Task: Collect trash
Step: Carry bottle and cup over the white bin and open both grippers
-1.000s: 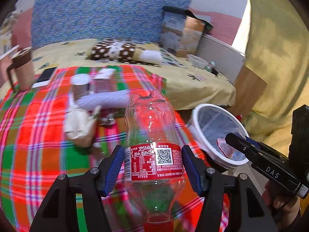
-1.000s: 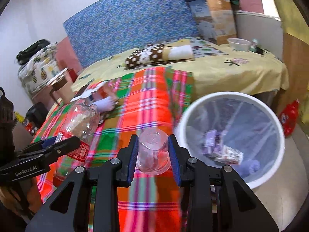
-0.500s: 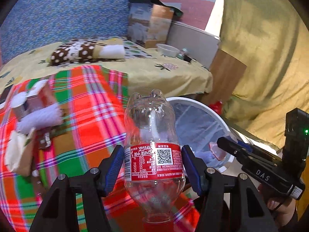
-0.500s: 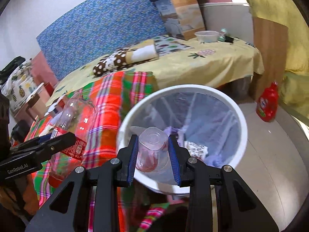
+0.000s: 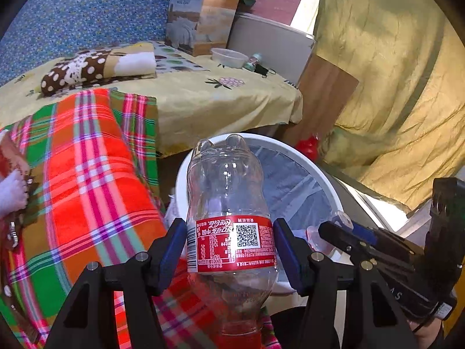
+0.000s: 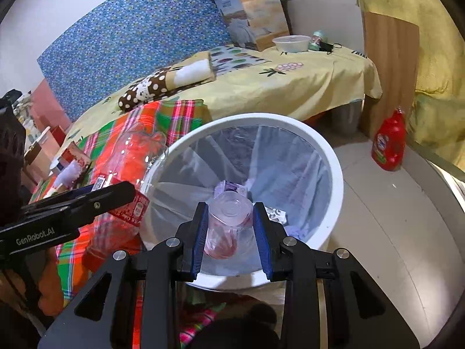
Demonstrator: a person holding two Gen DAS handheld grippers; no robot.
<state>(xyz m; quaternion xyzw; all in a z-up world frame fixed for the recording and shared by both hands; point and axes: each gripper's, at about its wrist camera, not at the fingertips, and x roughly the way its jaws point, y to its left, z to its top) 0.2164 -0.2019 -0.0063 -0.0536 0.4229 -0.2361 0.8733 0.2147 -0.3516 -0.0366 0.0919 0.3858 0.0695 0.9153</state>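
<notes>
My left gripper (image 5: 229,247) is shut on an empty clear cola bottle (image 5: 226,203) with a red label, held beside the near rim of the white trash bin (image 5: 328,180). My right gripper (image 6: 229,226) is shut on a clear plastic cup (image 6: 228,221) with pink residue, held over the bin (image 6: 334,157) mouth. The bin has a clear liner and holds a few wrappers (image 6: 229,187). The right gripper also shows in the left wrist view (image 5: 334,229), and the left gripper with the bottle shows in the right wrist view (image 6: 116,195).
A plaid cloth (image 5: 87,174) covers the table left of the bin, with more trash (image 5: 11,174) at its far left. A bed with a yellow sheet (image 5: 218,99) lies behind. A red detergent bottle (image 6: 389,142) stands on the floor right of the bin.
Both grippers have swung right from over the plaid table to the bin. The cup is now over the bin mouth and the bottle is at its rim.
</notes>
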